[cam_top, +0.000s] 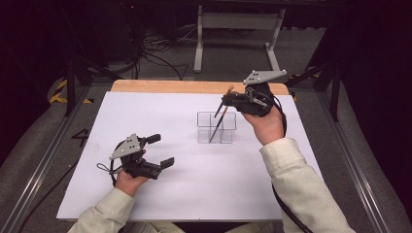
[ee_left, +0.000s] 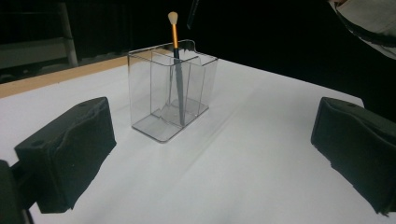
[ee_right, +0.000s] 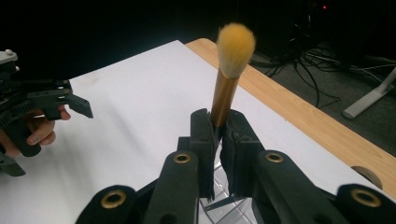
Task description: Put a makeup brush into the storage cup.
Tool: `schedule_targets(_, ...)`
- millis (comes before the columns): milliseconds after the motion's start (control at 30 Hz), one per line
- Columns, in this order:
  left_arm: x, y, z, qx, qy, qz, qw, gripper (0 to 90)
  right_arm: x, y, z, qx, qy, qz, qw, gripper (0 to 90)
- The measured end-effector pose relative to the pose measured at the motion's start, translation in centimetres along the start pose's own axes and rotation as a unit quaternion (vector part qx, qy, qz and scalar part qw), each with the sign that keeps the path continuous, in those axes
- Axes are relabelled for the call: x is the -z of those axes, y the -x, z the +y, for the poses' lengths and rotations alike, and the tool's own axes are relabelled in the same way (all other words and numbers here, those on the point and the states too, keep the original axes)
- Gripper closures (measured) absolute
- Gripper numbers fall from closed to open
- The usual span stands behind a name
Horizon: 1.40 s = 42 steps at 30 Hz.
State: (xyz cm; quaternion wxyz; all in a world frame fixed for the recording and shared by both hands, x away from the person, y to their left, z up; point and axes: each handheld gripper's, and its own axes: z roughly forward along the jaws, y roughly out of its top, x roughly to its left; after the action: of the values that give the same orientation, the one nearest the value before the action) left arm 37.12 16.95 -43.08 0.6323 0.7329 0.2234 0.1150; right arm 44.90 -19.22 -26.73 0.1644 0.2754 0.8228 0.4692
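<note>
A makeup brush [cam_top: 229, 91] with a dark handle, gold ferrule and pale bristles leans in a clear acrylic organizer [cam_top: 216, 127] at the middle of the white board. Its lower end rests inside a compartment. My right gripper [cam_top: 225, 101] is shut on the brush just below the ferrule; the right gripper view has the brush [ee_right: 231, 60] rising from my shut right gripper [ee_right: 218, 133]. At the near left, my left gripper [cam_top: 162, 150] is open and holds nothing. Seen past my left gripper [ee_left: 212, 135], the organizer [ee_left: 170, 93] and brush [ee_left: 176, 56] stand some way ahead.
The white board [cam_top: 145, 194] covers a wooden table whose bare strip [cam_top: 194, 86] runs along the far edge. Beyond it are a white desk frame [cam_top: 238, 29] and floor cables [cam_top: 155, 53]. Metal rails [cam_top: 43, 160] flank both sides.
</note>
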Motion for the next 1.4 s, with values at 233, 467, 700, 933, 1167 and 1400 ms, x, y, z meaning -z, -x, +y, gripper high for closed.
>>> schedule_targets(233,0.0,0.0,0.0,0.001,0.0,-0.001,1.0,0.3,-0.7,0.4,-0.2,-0.004,-0.009,-0.005,0.9999,83.1)
schedule_targets(467,0.0,0.0,-0.1,0.004,-0.002,-0.004,1.0,0.3,-1.7,1.0,-0.7,-0.01,-0.023,-0.009,0.9996,83.1)
schedule_targets(700,0.0,0.0,-0.1,0.003,-0.001,-0.006,1.0,0.3,-2.7,1.4,-1.3,-0.017,-0.034,-0.015,0.9991,83.1)
schedule_targets(933,0.0,-0.1,-0.1,0.003,-0.002,-0.006,1.0,0.3,-3.6,1.8,-1.8,-0.023,-0.042,-0.017,0.9987,83.1)
schedule_targets(1167,0.0,-0.1,-0.1,0.006,0.001,-0.01,0.9999,0.2,-4.5,2.0,-2.5,-0.033,-0.05,-0.018,0.998,83.1)
schedule_targets(1400,0.0,-0.1,-0.1,0.006,0.001,-0.011,0.9999,0.2,-5.2,2.1,-3.0,-0.032,-0.062,-0.02,0.9974,83.1)
